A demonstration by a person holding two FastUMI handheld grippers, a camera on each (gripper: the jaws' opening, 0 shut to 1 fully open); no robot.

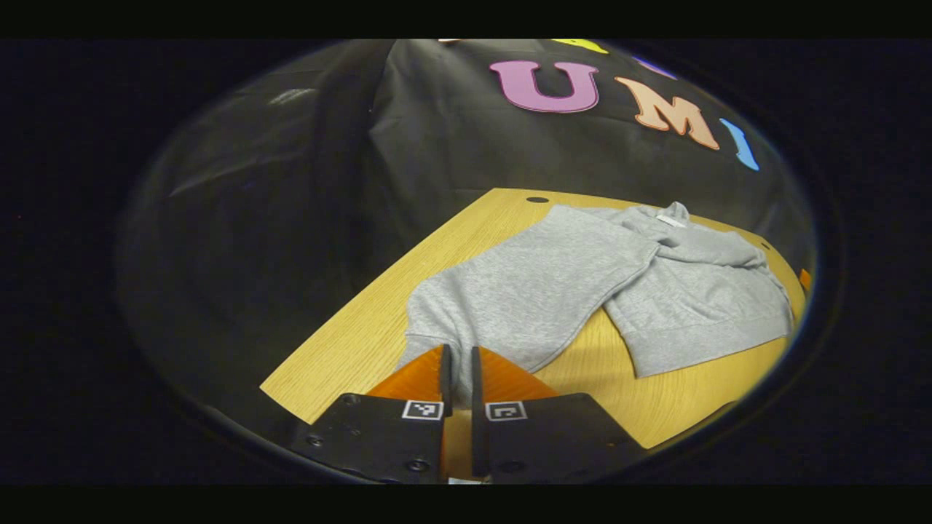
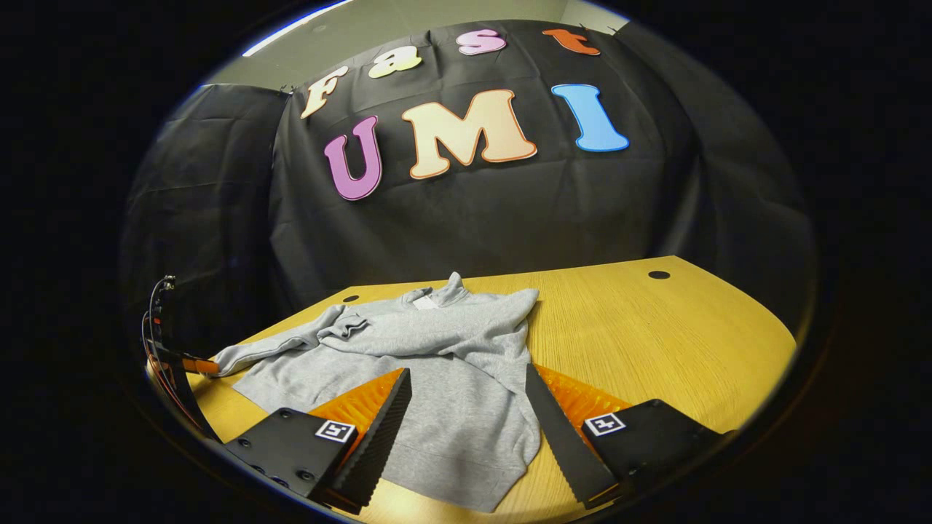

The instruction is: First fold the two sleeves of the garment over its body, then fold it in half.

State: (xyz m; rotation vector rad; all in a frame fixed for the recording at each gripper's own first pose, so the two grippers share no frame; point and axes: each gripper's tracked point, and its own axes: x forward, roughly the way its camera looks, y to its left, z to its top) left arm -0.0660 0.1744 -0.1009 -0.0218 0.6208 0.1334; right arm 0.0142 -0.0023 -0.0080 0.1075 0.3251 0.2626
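Note:
A grey sweatshirt (image 1: pixel 699 306) lies on the wooden table (image 1: pixel 349 342), collar at the far side. One sleeve (image 1: pixel 524 291) stretches toward my left gripper (image 1: pixel 459 351), which is shut on its cuff, with grey fabric between the fingers. In the right gripper view the sweatshirt (image 2: pixel 451 342) is rumpled near the collar. There the left gripper (image 2: pixel 191 362) holds the sleeve end (image 2: pixel 233 356) at the table's left edge. My right gripper (image 2: pixel 467 370) is open, one finger on each side above the body near the hem, nothing pinched.
The table (image 2: pixel 655 327) has bare wood to the right of the garment and a small round hole (image 2: pixel 659 274) near its back edge. Black cloth walls stand close behind and to the left. Cables (image 2: pixel 156 320) hang by the left gripper.

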